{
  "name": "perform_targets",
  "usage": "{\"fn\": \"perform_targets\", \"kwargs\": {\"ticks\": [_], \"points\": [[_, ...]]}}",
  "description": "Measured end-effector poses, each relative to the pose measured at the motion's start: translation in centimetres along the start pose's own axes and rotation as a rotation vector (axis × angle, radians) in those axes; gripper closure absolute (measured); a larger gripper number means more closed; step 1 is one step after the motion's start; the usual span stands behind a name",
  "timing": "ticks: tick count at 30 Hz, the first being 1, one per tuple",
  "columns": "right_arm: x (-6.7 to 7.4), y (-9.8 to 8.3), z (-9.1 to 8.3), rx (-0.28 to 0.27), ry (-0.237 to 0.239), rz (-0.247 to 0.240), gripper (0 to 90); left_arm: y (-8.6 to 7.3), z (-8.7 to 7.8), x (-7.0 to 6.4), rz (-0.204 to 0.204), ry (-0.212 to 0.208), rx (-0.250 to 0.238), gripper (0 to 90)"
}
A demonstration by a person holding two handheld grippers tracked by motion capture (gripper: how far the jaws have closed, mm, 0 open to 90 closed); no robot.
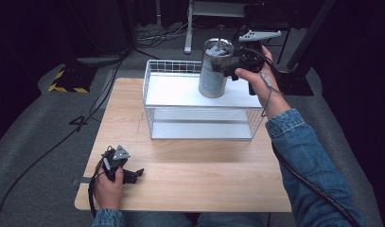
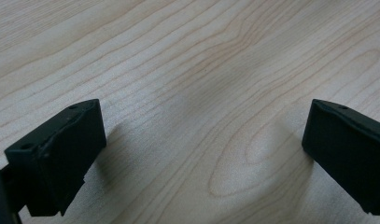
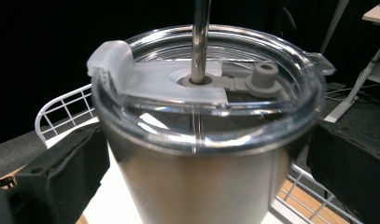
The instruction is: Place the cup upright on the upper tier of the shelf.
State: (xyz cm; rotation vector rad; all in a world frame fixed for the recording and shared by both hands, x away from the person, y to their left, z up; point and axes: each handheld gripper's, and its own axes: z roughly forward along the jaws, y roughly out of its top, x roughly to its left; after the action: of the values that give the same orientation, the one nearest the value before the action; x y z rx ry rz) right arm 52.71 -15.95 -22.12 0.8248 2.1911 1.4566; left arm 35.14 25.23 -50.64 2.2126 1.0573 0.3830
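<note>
Denim sleeves came in from the near edge, one hand on each set of tongs. At the near left corner of the counter (image 1: 190, 161), the left tongs (image 1: 133, 175) lay low on the wood, jaws spread wide with bare grain between them, holding nothing; they seemed parked there to stay out of the way.

Farther off, the right tongs (image 1: 223, 70) gripped a steel tumbler (image 1: 214, 71) just under its clear lid (image 3: 206, 88), one jaw on either side of the wall. A metal straw (image 3: 200, 37) rose through the lid, so the high, level grip probably served to keep the tumbler upright. It stood at, or just above, the white top of a wire rack (image 1: 180, 92) toward the rack's back right; whether its base touched could not be told.
</note>
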Motion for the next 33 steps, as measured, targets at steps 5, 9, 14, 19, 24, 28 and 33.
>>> {"fn": "perform_targets", "kwargs": {"ticks": [5,9,14,19,24,28,33], "points": [[0.0,-0.1,-1.2,-0.006,0.003,-0.007,0.1,0.0,0.0,0.0,0.002,0.0,0.002,0.1],[0.1,-0.5,-2.7,-0.019,0.005,-0.021,0.1,0.0,0.0,0.0,0.001,0.0,0.002,0.1],[0.5,-0.9,-4.5,-0.036,0.019,-0.034,0.1,0.0,-0.1,0.0,0.004,0.009,0.005,0.4],[1.2,-1.7,-6.2,-0.047,0.036,-0.054,0.1,-0.1,-0.1,-0.1,0.001,0.01,-0.002,0.3],[1.8,-2.4,-7.5,-0.052,0.046,-0.065,0.1,-0.1,-0.1,-0.1,-0.001,0.009,-0.001,0.3],[2.4,-3.4,-8.6,-0.04,0.039,-0.076,0.2,-0.1,-0.1,-0.1,0.0,0.009,-0.001,0.2],[3.0,-5.3,-10.0,-0.005,0.034,-0.068,0.2,0.0,-0.1,-0.1,0.002,0.004,0.006,0.0]]}}
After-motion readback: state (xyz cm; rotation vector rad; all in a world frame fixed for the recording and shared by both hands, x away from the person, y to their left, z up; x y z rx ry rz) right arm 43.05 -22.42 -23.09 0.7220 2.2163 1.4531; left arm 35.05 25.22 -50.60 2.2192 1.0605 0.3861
